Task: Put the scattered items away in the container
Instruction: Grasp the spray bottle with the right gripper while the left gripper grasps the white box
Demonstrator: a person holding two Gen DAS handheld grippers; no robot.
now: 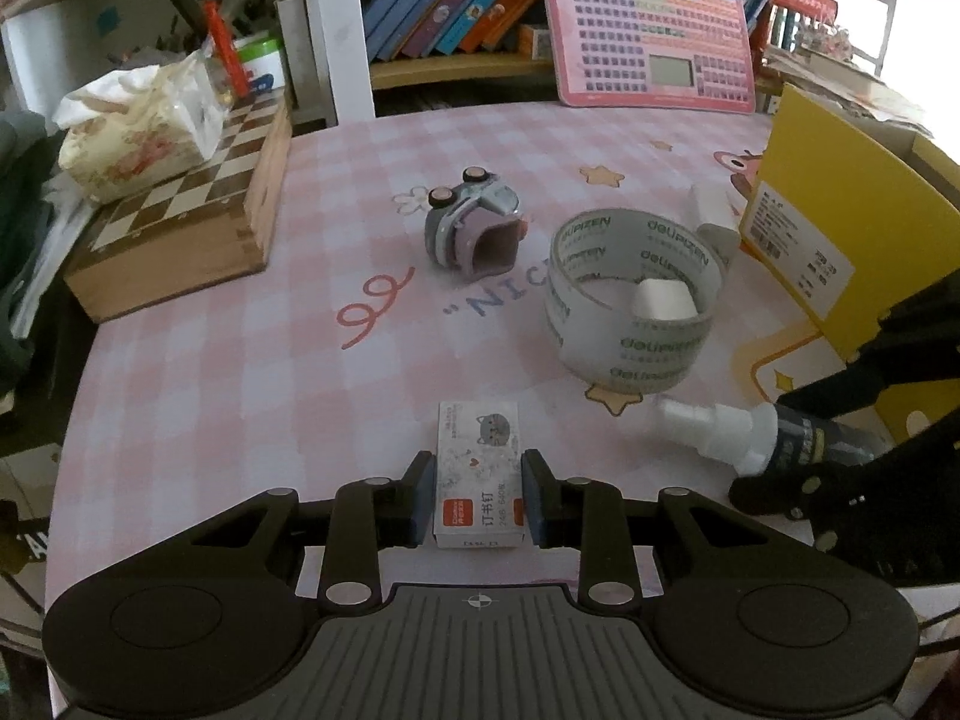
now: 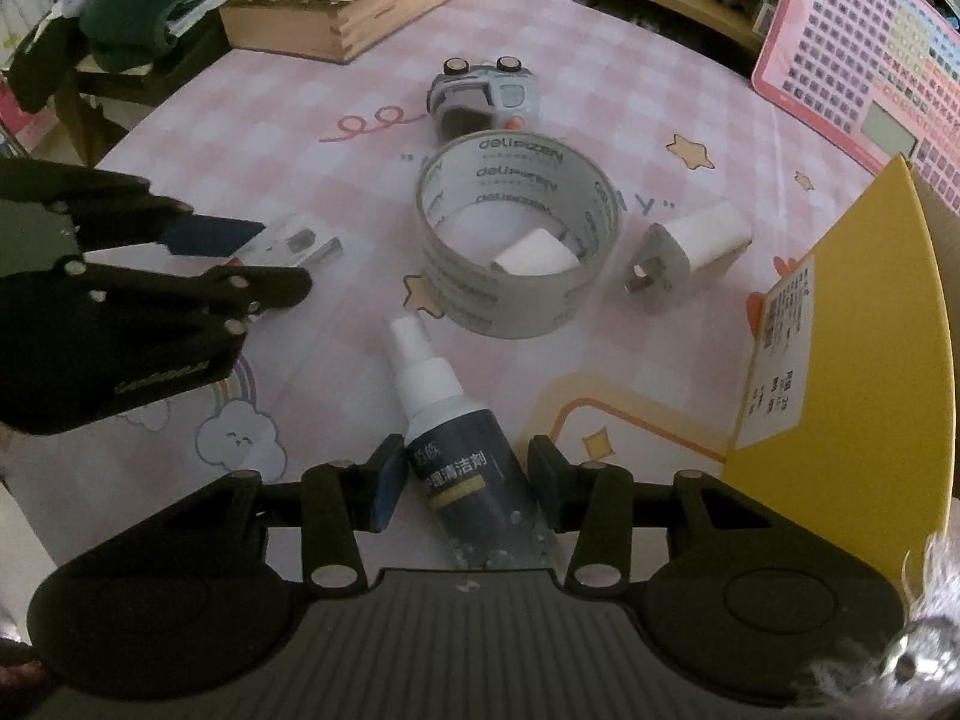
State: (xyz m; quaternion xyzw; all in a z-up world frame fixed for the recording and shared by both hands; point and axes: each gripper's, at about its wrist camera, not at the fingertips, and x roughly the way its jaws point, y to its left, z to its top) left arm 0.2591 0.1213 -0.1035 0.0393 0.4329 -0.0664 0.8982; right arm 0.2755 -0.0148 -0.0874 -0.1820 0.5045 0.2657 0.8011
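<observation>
My left gripper (image 1: 478, 495) has its pads against both sides of a small white staple box (image 1: 480, 468) that lies on the pink checked mat. My right gripper (image 2: 468, 489) straddles a dark spray bottle (image 2: 465, 456) with a white nozzle, lying on the mat; small gaps show beside the pads. The bottle also shows in the left wrist view (image 1: 756, 435). A tape roll (image 2: 519, 234) with a white block inside, a white plug adapter (image 2: 690, 255) and a toy car (image 2: 486, 93) lie further out. The yellow box (image 2: 852, 372) stands at the right.
A wooden chess box (image 1: 180, 228) with a tissue pack on it sits at the mat's left edge. A pink keyboard toy (image 1: 648, 30) leans on the bookshelf behind. The left gripper shows in the right wrist view (image 2: 258, 258), close to the tape roll.
</observation>
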